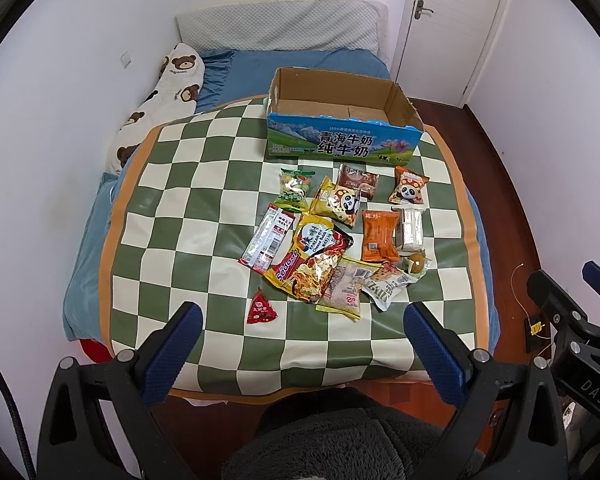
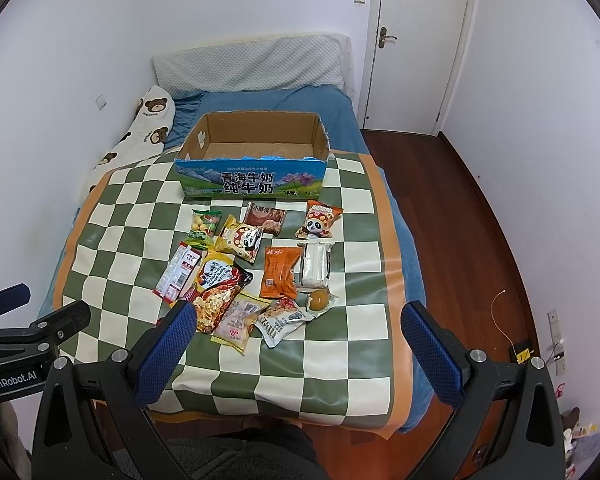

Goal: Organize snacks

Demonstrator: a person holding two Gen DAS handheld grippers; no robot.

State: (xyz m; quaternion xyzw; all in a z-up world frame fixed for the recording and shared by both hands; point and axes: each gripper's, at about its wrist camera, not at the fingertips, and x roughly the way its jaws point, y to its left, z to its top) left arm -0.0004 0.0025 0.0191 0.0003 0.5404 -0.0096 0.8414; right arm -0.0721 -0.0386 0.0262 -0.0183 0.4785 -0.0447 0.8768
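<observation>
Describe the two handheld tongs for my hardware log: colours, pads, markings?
Both the left tongs and right tongs have black triangular frames, silver bolts and textured blue pads. White lettering reads GenRobot.AI on the left body and DAS on the right.

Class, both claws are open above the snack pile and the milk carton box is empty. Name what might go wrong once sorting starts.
1. The Sedaap noodle packet overlaps its neighbours, so the left claw may lift or drag two at once.
2. The small red triangular packet lies flat on the checkered mat; the claw may slide it rather than grip it.
3. The cardboard box sits on a soft bed and may shift when snacks are dropped in.
</observation>
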